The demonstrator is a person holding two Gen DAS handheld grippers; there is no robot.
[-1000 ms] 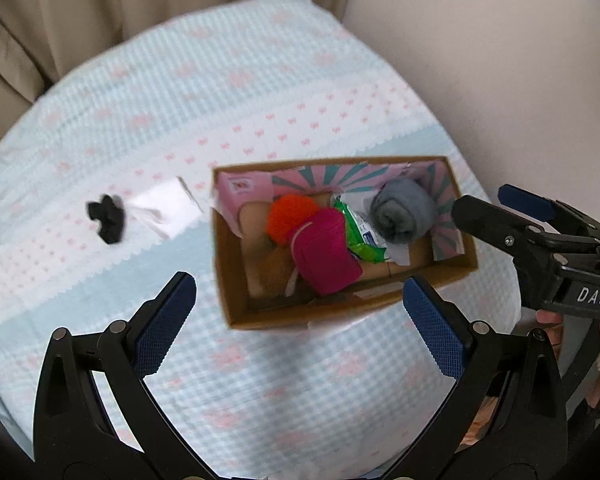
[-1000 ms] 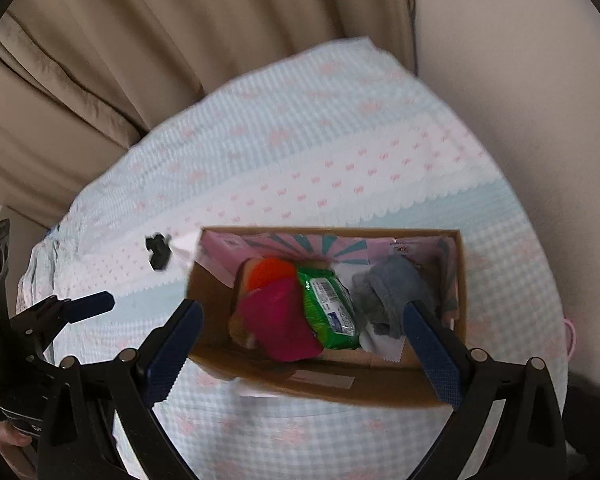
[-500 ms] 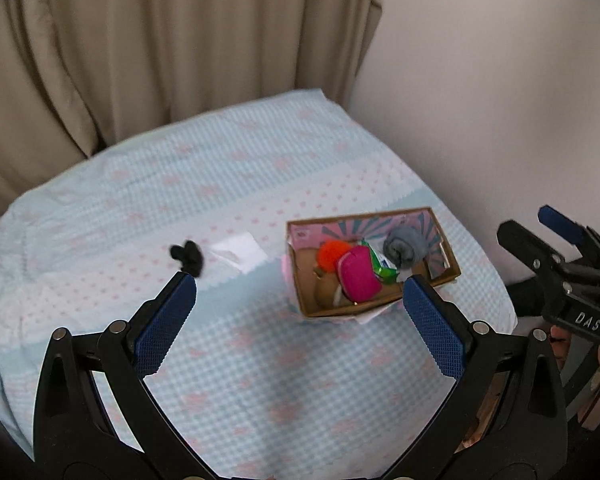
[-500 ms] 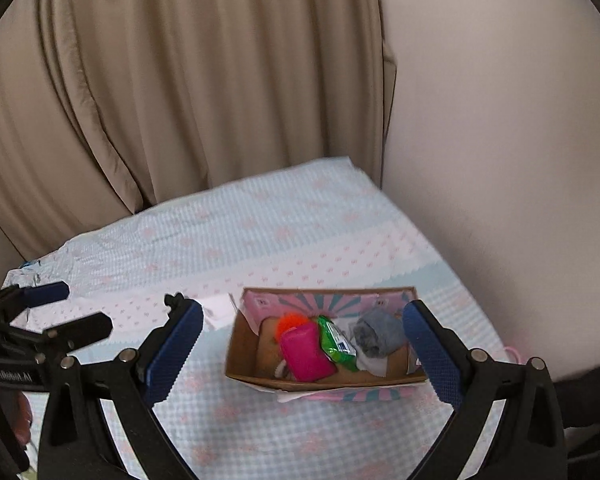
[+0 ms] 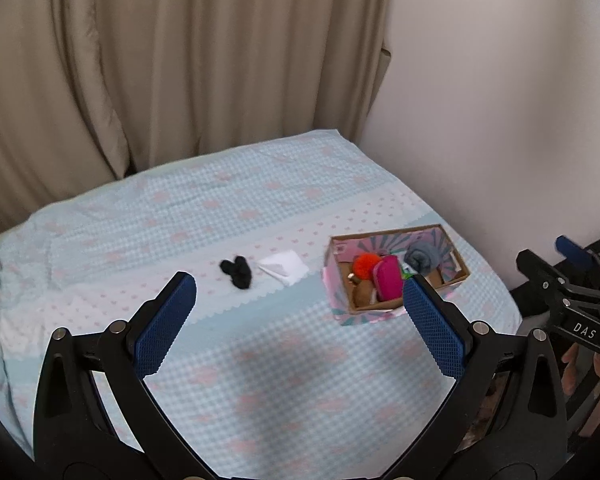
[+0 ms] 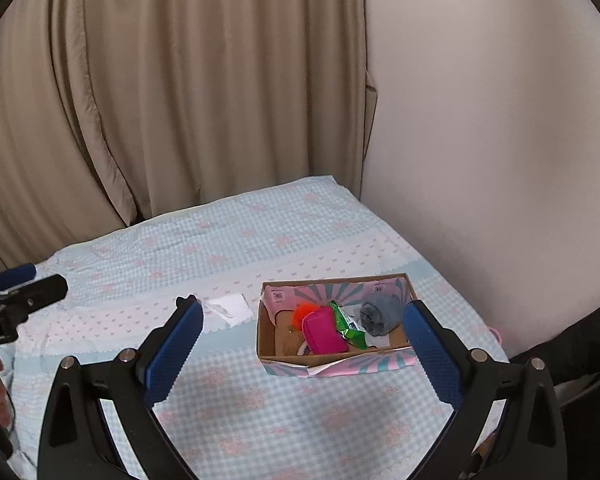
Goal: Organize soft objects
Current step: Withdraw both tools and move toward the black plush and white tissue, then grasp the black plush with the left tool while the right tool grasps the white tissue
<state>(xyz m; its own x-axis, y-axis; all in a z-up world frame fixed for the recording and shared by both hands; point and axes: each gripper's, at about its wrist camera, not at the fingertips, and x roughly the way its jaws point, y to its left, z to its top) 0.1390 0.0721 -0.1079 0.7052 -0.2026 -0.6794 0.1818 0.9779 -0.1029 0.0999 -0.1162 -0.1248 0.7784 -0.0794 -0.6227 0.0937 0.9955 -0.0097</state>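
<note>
Both claws have been drawn back from the box [image 6: 332,354], wide open and empty: left claw [image 5: 300,320], right claw [image 6: 304,344]. Next, the black item [image 5: 236,273] is probably to be gripped.

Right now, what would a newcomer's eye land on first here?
The cardboard box on the right of the bed, packed with an orange pom-pom, a magenta pouch, a green packet and a grey roll. Left of it, a black item lies loose on the bedspread.
</note>
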